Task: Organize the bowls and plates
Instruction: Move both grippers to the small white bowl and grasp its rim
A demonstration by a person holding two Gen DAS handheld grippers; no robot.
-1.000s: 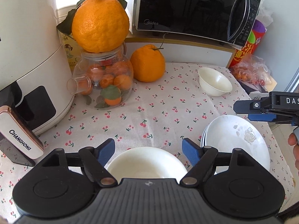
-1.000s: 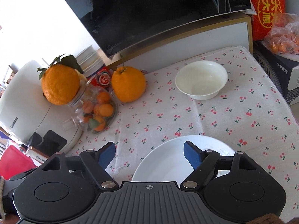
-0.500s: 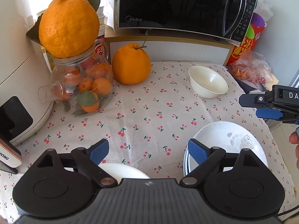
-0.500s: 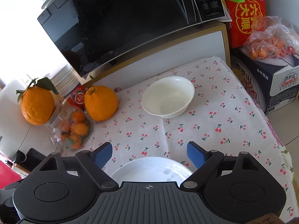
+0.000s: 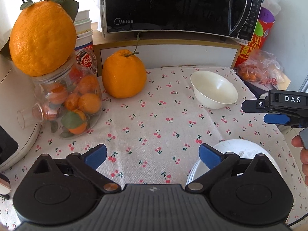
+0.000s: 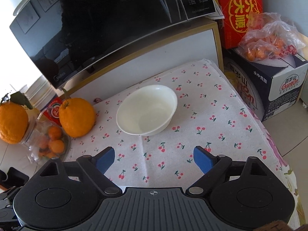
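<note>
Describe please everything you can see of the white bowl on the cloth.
The bowl is plain white and glossy, like ceramic or melamine, with a round rim and sloping walls that narrow to a small base. It stands upright and looks empty. It rests on the cherry-print cloth near the table's back right, in front of the microwave shelf. Nothing else touches it: the big orange sits apart on its left, and the right gripper, open, is short of it.

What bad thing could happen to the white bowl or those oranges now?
The right tool is open and aimed at the white bowl; a pinch on its thin rim might slip. The bowl sits near the cloth's far corner, so a push could slide it off. The big orange balanced on the jar could roll if bumped.
</note>
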